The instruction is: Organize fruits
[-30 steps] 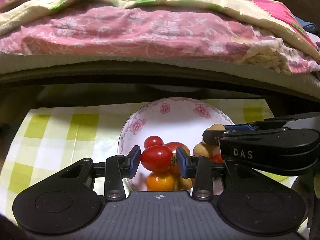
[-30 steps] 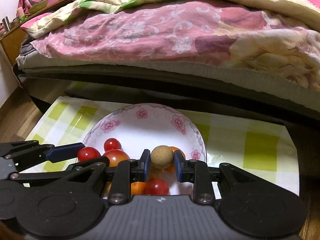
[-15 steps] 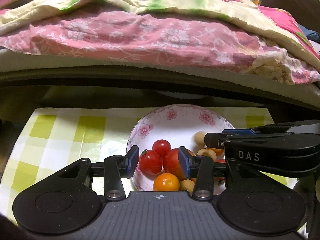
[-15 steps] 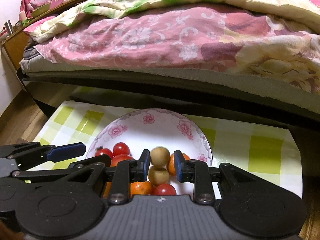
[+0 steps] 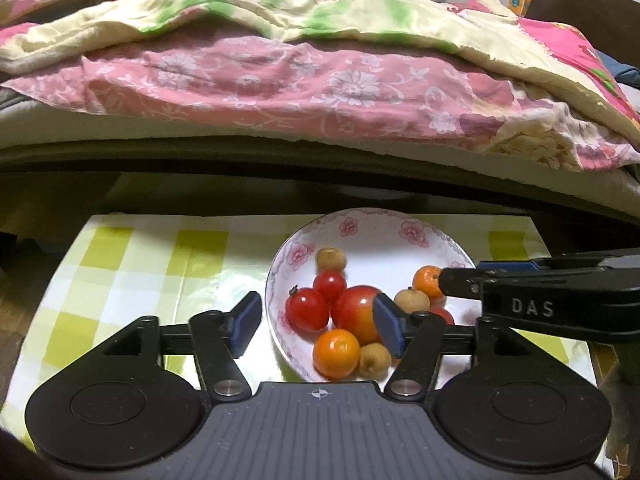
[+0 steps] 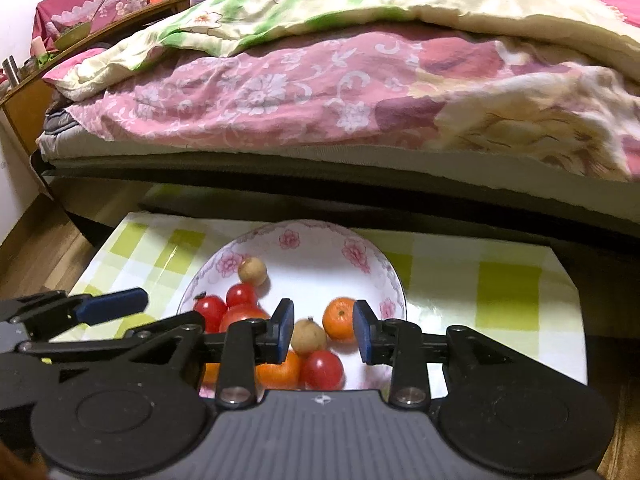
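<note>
Filling checked cloth (image 5: 132,264), bed (image 5: 320,80) behind.

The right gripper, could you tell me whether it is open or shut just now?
Open: the right gripper holds nothing, and fruit in the bowl shows through its gap.

A white plate (image 5: 448,242) with pink flowers holds the heaped fruit: red tomatoes (image 5: 306,309), a larger red apple (image 5: 356,312), oranges (image 5: 336,353) and tan, slightly blurred balls, perhaps longans (image 5: 330,258), one lying apart near the far rim.
</note>
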Action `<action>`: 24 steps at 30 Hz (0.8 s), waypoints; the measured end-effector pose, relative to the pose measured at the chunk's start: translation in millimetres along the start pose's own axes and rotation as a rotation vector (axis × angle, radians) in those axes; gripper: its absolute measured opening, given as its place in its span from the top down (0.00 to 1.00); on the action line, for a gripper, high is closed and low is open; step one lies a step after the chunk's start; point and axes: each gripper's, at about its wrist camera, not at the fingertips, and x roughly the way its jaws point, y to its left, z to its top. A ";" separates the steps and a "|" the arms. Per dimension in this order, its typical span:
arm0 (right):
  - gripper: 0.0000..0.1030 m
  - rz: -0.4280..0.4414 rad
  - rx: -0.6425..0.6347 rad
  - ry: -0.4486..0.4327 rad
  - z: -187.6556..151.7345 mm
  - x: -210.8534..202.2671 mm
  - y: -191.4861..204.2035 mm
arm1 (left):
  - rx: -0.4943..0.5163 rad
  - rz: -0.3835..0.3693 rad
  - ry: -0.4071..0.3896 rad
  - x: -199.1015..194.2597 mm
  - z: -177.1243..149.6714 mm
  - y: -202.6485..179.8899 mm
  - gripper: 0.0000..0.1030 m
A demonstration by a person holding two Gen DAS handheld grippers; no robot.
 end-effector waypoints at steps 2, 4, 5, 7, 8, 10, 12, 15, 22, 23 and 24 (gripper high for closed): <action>0.66 -0.007 0.005 0.005 -4.7 -6.0 -0.4 | 0.011 0.021 -0.006 -6.7 -4.1 -3.0 0.23; 0.66 -0.011 0.007 0.009 -11.0 -13.1 -0.2 | 0.024 0.042 -0.012 -13.8 -9.6 -6.8 0.19; 0.66 -0.012 0.006 0.010 -14.3 -17.3 -0.4 | 0.029 0.049 -0.013 -17.0 -12.3 -8.5 0.18; 0.66 -0.010 0.013 0.011 -20.4 -25.9 -1.2 | 0.036 0.060 -0.014 -22.8 -16.8 -11.4 0.18; 0.66 -0.008 0.020 0.010 -23.6 -31.0 -2.1 | 0.037 0.066 -0.014 -26.3 -19.3 -12.3 0.17; 0.66 -0.009 0.032 0.005 -30.3 -41.7 -3.3 | 0.032 0.076 -0.020 -34.3 -24.6 -13.1 0.16; 0.66 -0.008 0.044 0.002 -37.7 -51.7 -3.2 | 0.026 0.089 -0.024 -42.0 -30.1 -13.5 0.12; 0.65 -0.004 0.059 0.001 -49.6 -64.3 -0.9 | 0.031 0.119 -0.030 -52.7 -38.9 -15.3 0.05; 0.65 -0.003 0.076 0.015 -76.4 -84.2 4.2 | -0.009 0.122 -0.041 -72.5 -57.7 -16.0 0.00; 0.65 -0.003 0.081 0.014 -79.3 -86.8 4.4 | -0.008 0.125 -0.041 -74.4 -60.5 -17.0 0.00; 0.65 -0.004 0.086 0.013 -81.9 -89.6 4.8 | -0.004 0.130 -0.041 -76.0 -63.1 -18.1 0.00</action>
